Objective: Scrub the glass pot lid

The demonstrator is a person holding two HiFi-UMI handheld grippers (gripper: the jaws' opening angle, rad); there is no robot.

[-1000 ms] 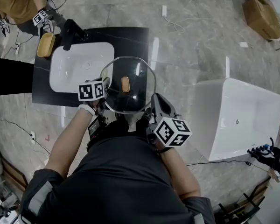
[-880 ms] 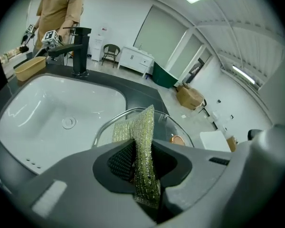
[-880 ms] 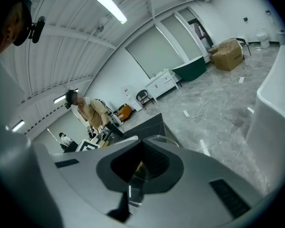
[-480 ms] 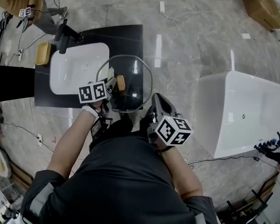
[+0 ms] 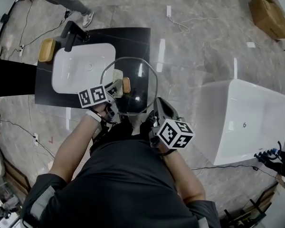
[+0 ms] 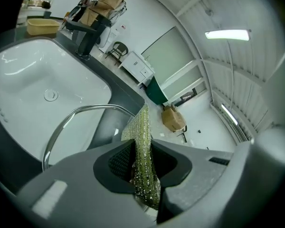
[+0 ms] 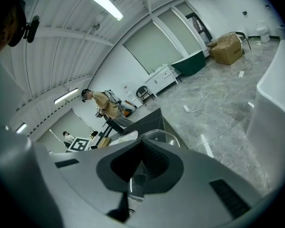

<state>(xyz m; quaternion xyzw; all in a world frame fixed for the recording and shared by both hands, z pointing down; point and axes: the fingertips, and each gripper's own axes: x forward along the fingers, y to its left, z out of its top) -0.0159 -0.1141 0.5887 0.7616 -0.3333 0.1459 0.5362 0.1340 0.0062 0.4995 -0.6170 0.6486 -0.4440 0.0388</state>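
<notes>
Scrubbing step's on: your left fingers (image 6: 116, 161) pinch the pad (image 6: 143, 137), right fingers (image 7: 157, 164) clamp the lid (image 5: 140, 99) by its rim. Next, rub pad across glass.

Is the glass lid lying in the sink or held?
Held up: the right gripper clamps the rim of the round glass pot lid, clear of the white sink.

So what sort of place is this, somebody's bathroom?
Probably not a home bathroom: more likely a large hall staged as one. A washbasin in a black counter and a white bathtub stand apart on an open stone-look floor, with a cardboard box nearby.
</notes>
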